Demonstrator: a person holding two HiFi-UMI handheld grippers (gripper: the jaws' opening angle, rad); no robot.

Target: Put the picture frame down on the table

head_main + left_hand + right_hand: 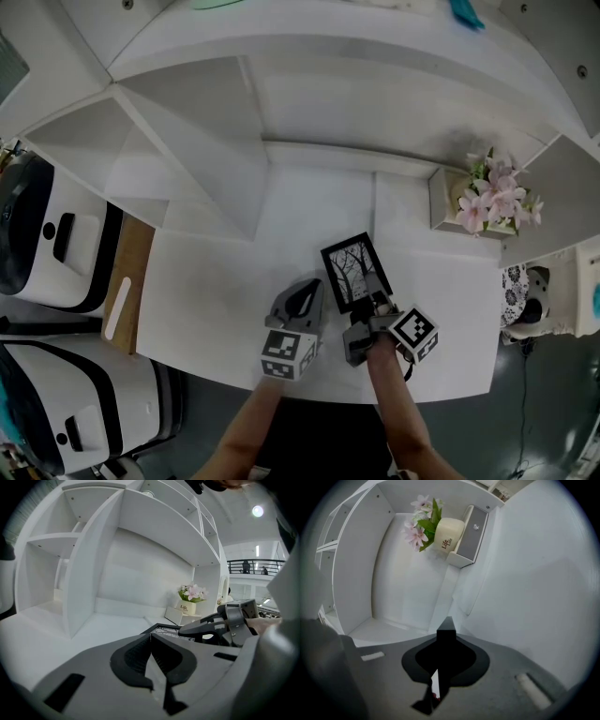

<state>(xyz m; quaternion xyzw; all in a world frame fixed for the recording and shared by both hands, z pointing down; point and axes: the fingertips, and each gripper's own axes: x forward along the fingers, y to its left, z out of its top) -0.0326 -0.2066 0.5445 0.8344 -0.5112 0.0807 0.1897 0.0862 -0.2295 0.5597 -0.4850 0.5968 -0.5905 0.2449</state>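
black picture frame (355, 271), tilted, over table

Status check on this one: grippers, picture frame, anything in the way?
Left gripper shut, empty. Right gripper shut on picture frame at its near edge, over the table; touchdown unclear. Flower pot stands apart, no obstruction.

Our left gripper (309, 289) and right gripper (367, 305) are grey, each carrying a white cube (286, 354) of black square markers; our forearms (248, 431) are bare.

Head view overhead (flowers (494, 199) shared)
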